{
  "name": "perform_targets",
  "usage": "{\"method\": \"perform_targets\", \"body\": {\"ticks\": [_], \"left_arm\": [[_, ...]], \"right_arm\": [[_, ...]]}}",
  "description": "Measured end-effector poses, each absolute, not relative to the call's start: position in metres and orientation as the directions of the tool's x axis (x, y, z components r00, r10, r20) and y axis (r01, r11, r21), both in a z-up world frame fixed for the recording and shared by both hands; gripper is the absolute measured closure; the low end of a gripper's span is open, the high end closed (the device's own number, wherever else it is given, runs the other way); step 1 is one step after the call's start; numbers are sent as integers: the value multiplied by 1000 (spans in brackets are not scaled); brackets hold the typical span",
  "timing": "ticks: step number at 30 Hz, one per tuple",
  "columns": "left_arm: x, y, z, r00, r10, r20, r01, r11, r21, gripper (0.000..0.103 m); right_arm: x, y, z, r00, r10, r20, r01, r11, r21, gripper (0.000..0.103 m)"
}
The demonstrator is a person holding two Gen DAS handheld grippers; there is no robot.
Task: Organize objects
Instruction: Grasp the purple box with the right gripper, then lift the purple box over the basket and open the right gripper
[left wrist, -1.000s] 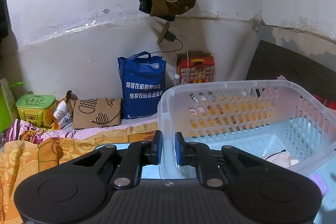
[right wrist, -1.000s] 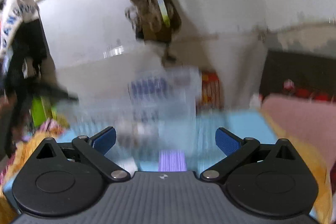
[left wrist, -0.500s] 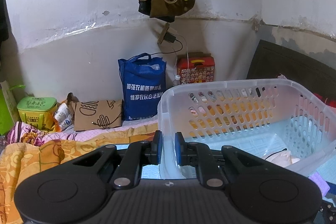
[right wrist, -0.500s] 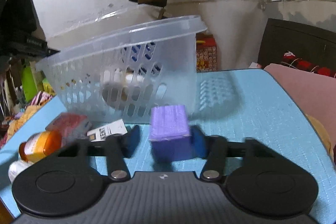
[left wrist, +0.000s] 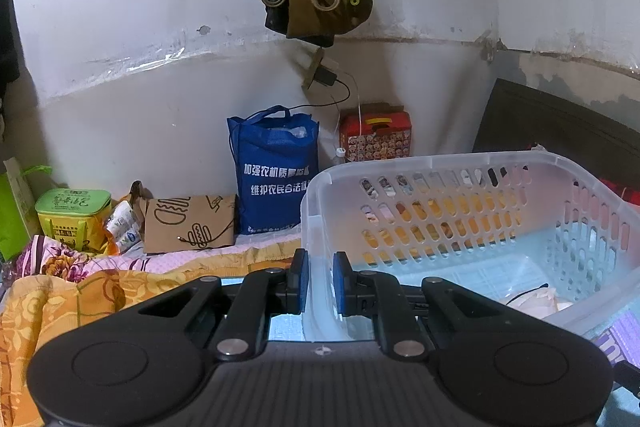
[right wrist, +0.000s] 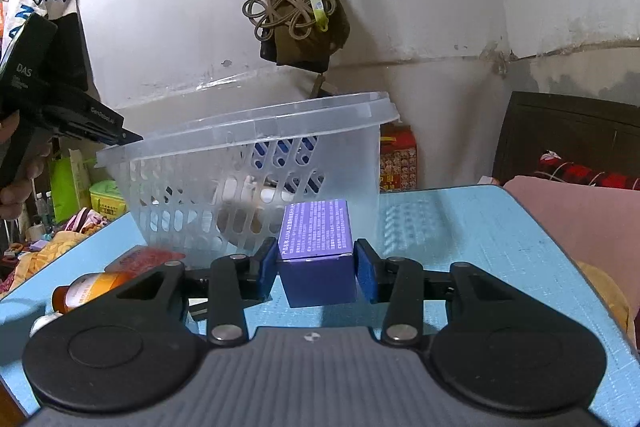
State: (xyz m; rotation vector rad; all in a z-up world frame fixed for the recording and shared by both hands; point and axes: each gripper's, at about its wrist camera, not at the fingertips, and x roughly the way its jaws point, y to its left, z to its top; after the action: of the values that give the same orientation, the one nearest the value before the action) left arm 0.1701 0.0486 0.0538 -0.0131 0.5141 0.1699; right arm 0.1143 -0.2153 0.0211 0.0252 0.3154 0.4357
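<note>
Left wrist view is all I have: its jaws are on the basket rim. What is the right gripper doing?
Observer: The right gripper has just been closing its jaws; they now clamp a purple box on both sides.
Operator: Where is that box relative to the basket?
Observer: Just in front of the basket, outside its perforated wall, over the blue mat.
Operator: Anything else left to put away?
Observer: An orange bottle lies on its side on the mat, left of that gripper.
</note>
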Motion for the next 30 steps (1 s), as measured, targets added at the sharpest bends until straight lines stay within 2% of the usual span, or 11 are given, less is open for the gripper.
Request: {"method": "perform_targets", "body": {"ticks": [9,15,18,20,25,30], "left_arm": [[171,50,54,857,162,-489,-169,985,30,87],[172,51,55,858,156,-490,-167,986,23,87],[172,52,55,859,152,-489,-165,986,16,87],[172,52,55,859,153,-488,-166,986,18,87],[171,51,54,860,159,-486,-168,985,25,87],[172,51,54,860,155,-487,-166,986,20,87]], "right_arm": [[106,-225,32,868,414,-275,-404,910,95,58],[77,-243,95,896,422,-136,-417,906,70,58],[75,-231,128,896,436,-81,-437,900,7,58],[87,-217,140,879,467,-99,-471,882,-15,58],[146,-175,144,840,481,-251,-505,863,-37,58],[188,-164,137,856,428,-290,-449,894,-7,58]]}}
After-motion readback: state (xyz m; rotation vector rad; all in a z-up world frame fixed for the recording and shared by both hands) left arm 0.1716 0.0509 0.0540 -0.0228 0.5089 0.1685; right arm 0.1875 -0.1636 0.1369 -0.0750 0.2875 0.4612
